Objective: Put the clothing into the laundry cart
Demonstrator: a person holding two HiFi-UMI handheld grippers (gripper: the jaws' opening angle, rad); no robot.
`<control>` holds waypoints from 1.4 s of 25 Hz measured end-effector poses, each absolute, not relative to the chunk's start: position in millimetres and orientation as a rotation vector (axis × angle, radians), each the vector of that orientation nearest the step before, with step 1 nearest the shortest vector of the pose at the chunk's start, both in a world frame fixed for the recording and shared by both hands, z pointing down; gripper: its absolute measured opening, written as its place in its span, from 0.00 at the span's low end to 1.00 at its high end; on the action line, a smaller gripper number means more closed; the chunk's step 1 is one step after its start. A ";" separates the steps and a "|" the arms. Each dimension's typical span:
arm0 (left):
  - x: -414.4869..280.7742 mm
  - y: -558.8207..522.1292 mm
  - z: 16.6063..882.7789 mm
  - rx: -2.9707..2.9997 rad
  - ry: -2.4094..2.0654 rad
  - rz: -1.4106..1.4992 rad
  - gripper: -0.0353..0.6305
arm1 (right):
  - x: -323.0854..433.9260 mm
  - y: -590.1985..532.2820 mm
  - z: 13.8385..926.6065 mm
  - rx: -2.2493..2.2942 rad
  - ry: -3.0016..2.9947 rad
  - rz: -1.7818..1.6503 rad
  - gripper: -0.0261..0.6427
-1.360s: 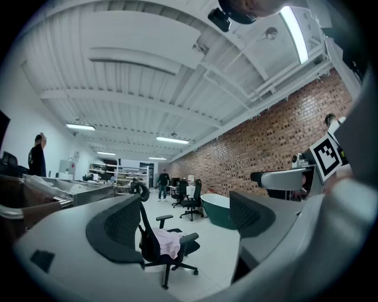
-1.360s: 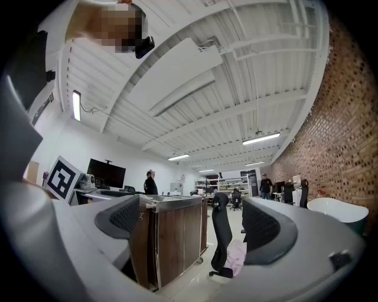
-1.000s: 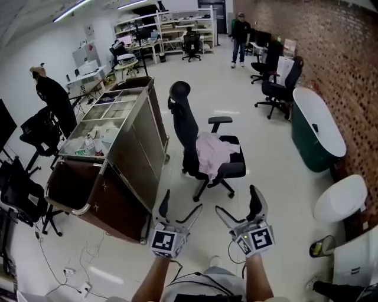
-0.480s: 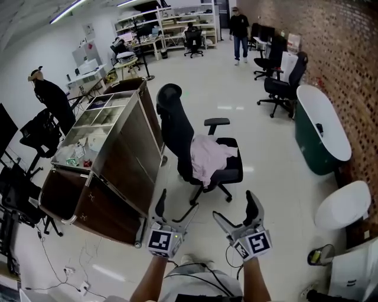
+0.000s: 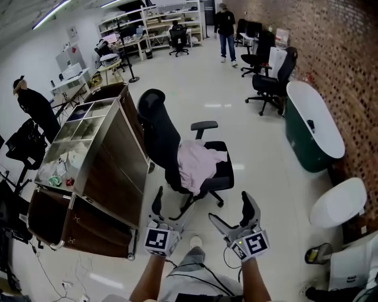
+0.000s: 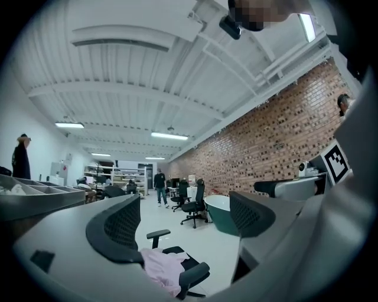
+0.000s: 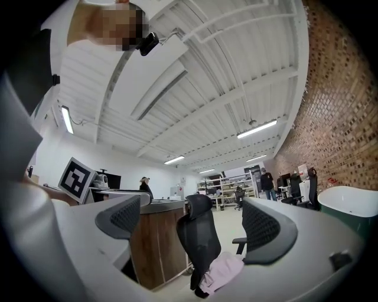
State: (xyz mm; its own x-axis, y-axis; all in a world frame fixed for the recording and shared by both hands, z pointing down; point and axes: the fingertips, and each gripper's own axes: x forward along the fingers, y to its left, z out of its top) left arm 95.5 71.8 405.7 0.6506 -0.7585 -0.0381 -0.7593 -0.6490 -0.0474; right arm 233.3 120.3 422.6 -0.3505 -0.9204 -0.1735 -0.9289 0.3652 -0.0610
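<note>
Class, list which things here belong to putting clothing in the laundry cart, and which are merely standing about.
Job: pink garment, laundry cart, left gripper, right gripper, both open, empty.
Standing about: office chair under the garment, green tub, shelving, spare chairs.

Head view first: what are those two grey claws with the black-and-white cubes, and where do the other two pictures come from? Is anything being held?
There is no robot arm here. A person holds a tool in each hand: the left gripper and the right gripper. Each has two jaws, standing apart with nothing between them. The head view comes from a camera on the person's head, looking down. The other two pictures come from cameras riding on each gripper, looking out along its jaws. Ahead, pink clothing lies on a black office chair. The wood-panelled laundry cart stands to the chair's left.
</note>
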 end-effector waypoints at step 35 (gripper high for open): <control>144.9 -291.5 449.8 -2.814 1.324 -0.078 0.71 | 292.0 -277.1 459.9 -1.673 2.592 -0.055 0.86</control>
